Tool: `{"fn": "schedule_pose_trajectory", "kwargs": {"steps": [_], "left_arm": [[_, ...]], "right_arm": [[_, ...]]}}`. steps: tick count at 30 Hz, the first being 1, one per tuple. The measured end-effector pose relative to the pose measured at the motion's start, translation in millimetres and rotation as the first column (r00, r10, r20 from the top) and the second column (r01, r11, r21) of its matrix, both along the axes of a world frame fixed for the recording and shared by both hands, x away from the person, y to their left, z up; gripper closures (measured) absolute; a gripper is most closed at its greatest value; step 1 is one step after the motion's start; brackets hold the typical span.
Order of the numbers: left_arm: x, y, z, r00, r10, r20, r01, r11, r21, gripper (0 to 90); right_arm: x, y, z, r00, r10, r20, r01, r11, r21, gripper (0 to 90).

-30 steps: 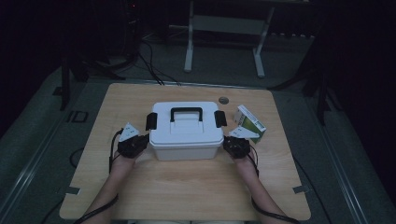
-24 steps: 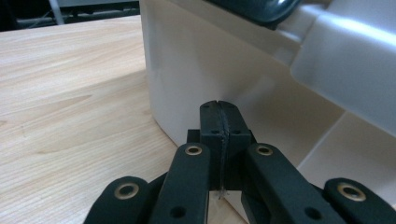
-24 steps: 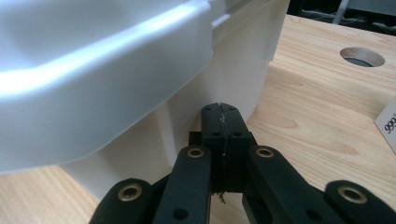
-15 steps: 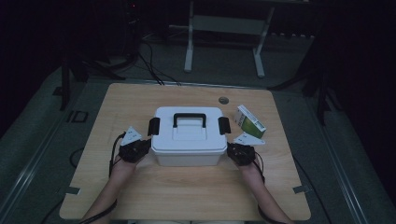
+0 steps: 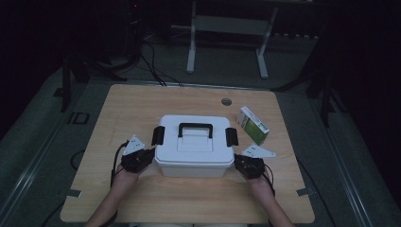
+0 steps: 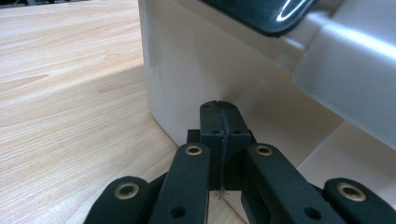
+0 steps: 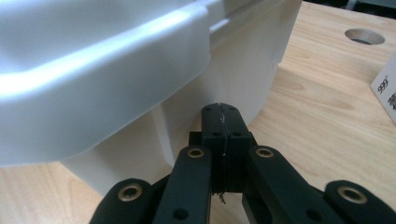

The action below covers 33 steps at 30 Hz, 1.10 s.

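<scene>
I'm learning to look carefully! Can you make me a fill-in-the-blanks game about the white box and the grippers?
1. The white box has a handle coloured ____.
2. The jaws of the left gripper are ____.
3. The green and white carton lies to the ____ of the box in the high view.
4. The right gripper is at the box's ____ side.

Missing words: black; shut; right; right

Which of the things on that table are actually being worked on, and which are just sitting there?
In use:
- white box with black handle
- left gripper, shut, at its left side
- right gripper, shut, at its right side

Lying about:
- green and white carton
- round hole in the table
</scene>
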<state>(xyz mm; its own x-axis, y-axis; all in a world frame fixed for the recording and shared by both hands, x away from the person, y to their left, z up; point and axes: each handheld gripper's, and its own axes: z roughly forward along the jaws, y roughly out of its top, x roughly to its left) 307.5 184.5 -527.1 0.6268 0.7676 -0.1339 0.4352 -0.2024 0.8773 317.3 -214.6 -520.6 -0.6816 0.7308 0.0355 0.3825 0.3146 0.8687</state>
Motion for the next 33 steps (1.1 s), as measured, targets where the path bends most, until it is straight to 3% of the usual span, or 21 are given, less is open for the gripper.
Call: {"fn": "schedule_pose_trajectory", "kwargs": {"steps": [4,18,23,25,33], "left_arm": [[-6.3,-0.8,-1.0,1.0,-0.007,0.001,0.007,0.9999,-0.009,89.9],[-27.2,-6.7,1.7,0.9981,-0.061,0.003,0.061,0.9979,0.024,89.8],[-31.8,-5.7,1.5,0.9967,-0.081,0.003,0.081,0.9965,0.022,89.8],[-33.7,-4.9,1.8,0.9964,-0.083,-0.015,0.083,0.9965,0.008,89.8],[-37.1,-4.2,1.3,0.996,-0.089,0.004,0.089,0.9958,0.021,89.8]], "right_arm": [[-6.2,-3.7,-0.4,0.9999,0.011,-0.004,-0.011,1.0,0.007,90.0],[-21.4,-14.3,-1.9,0.9998,0.011,-0.014,-0.011,0.999,0.033,90.0],[-27.3,-16.0,-2.5,0.9998,0.012,-0.017,-0.011,0.999,0.042,90.0],[-28.8,-16.8,-2.8,0.9996,0.015,-0.024,-0.014,0.999,0.051,90.0],[-36.3,-16.9,-2.8,0.9993,0.021,-0.032,-0.02,0.998,0.058,90.0]]}}
